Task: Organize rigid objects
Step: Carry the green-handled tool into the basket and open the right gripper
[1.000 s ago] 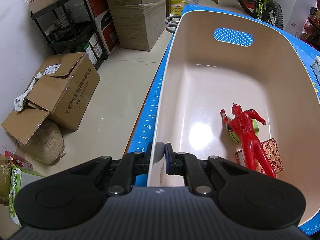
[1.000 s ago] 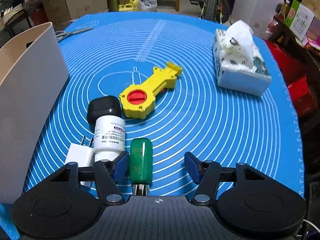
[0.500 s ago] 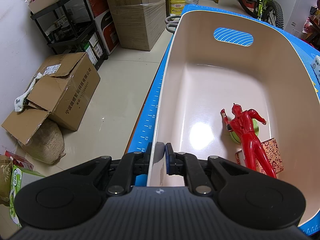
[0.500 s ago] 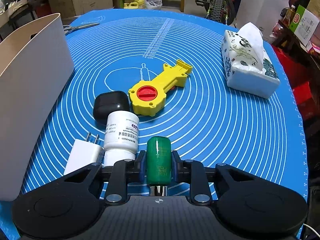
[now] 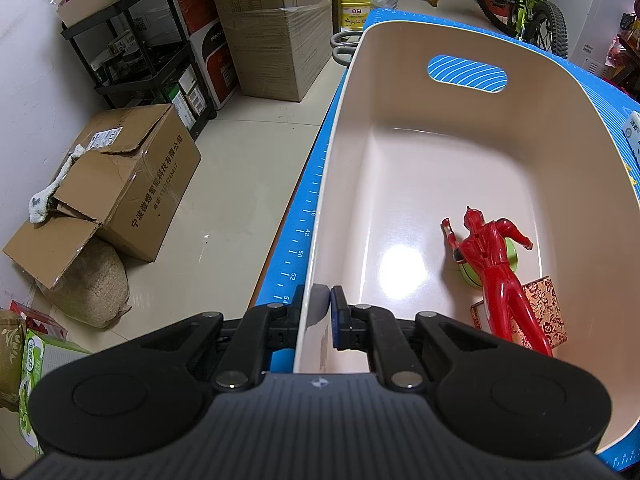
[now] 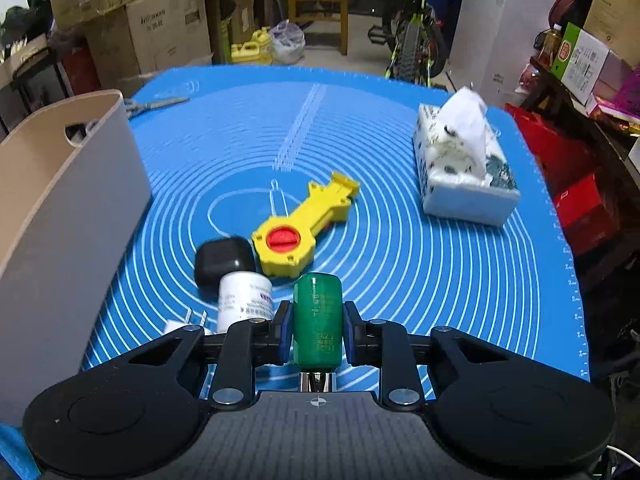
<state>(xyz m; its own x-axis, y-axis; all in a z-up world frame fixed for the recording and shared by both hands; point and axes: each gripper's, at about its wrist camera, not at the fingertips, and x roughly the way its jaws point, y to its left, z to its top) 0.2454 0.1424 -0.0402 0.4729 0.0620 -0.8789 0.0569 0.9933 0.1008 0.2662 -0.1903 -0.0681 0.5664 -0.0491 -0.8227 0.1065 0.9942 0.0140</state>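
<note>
Gripping green-handled screwdriver — right gripper, label unreadable

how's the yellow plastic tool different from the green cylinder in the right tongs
The flat yellow plastic tool with a red disc lies loose on the blue mat; the round green cylinder with a metal end is clamped in the right tongs, above the mat. The tool is longer. Both are rigid.
</note>
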